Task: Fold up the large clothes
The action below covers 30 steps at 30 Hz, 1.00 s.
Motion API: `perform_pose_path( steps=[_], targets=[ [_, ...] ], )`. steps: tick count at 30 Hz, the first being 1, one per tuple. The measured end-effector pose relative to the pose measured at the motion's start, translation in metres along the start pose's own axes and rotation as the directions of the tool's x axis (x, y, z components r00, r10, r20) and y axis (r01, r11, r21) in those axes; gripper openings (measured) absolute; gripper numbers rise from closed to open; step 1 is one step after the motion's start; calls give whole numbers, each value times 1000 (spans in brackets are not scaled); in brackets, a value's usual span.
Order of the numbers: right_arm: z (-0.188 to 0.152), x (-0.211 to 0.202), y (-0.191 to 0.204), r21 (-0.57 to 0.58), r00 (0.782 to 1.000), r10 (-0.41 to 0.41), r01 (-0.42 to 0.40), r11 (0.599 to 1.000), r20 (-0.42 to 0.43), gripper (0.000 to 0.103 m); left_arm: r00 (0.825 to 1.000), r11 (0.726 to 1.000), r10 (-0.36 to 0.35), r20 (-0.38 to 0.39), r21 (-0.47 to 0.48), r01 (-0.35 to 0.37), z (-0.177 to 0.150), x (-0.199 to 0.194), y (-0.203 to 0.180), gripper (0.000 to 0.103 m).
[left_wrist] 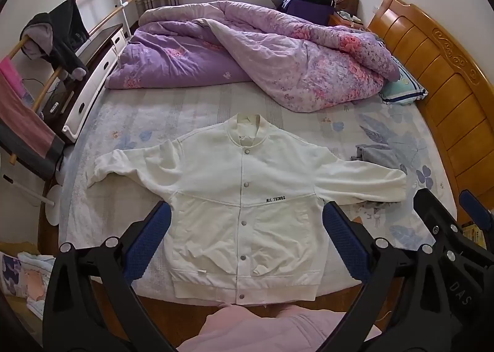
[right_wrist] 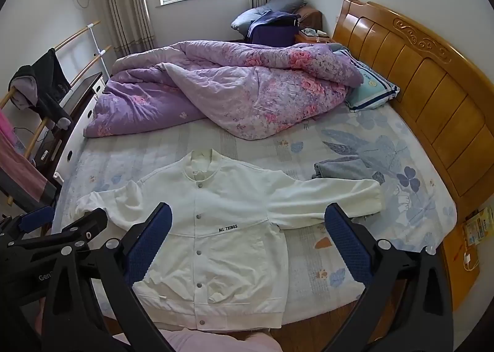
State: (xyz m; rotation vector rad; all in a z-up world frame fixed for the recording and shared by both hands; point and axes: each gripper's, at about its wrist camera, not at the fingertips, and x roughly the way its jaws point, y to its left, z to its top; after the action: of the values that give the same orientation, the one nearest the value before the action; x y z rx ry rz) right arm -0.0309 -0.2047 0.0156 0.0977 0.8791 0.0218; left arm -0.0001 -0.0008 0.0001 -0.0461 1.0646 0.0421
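A white snap-button jacket [left_wrist: 244, 197] [right_wrist: 216, 228] lies flat and face up on the bed, collar toward the far side, both sleeves spread out sideways, hem at the near edge. My left gripper [left_wrist: 247, 240] hovers above its lower body, open wide with nothing between the blue pads [left_wrist: 148, 237]. My right gripper [right_wrist: 247, 243] hangs over the jacket's right half, also open and empty. In the left wrist view the right gripper [left_wrist: 450, 222] shows at the right edge; in the right wrist view the left gripper [right_wrist: 64, 234] shows at the lower left.
A rumpled purple floral quilt [left_wrist: 247, 52] fills the far half of the bed. Folded grey cloth [left_wrist: 376, 157] lies by the right sleeve. A wooden headboard [left_wrist: 432, 74] stands to the right, a clothes rack [left_wrist: 46, 52] and white drawers to the left. A person's pink clothing [left_wrist: 262, 330] is at the near edge.
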Motion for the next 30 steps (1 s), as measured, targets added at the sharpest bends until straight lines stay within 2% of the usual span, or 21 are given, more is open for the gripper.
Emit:
perform_pose_path(
  steps=[8,13,30],
  targets=[
    [-1,0,-2,1,1000,21,-21,1000,-3,96,999,999,-33,-20,-16,33,7,1,-1,98],
    [1,-4,-1,10,1000,-7,7,1000,10,96,1000,1000,-27,-2,-4,27,2,-1,2,98],
    [-1,2,-7,28,1000,7,-6,1000,-19,96,999,999,-35,-11,-1,35,-5,4,0,98]
  ],
)
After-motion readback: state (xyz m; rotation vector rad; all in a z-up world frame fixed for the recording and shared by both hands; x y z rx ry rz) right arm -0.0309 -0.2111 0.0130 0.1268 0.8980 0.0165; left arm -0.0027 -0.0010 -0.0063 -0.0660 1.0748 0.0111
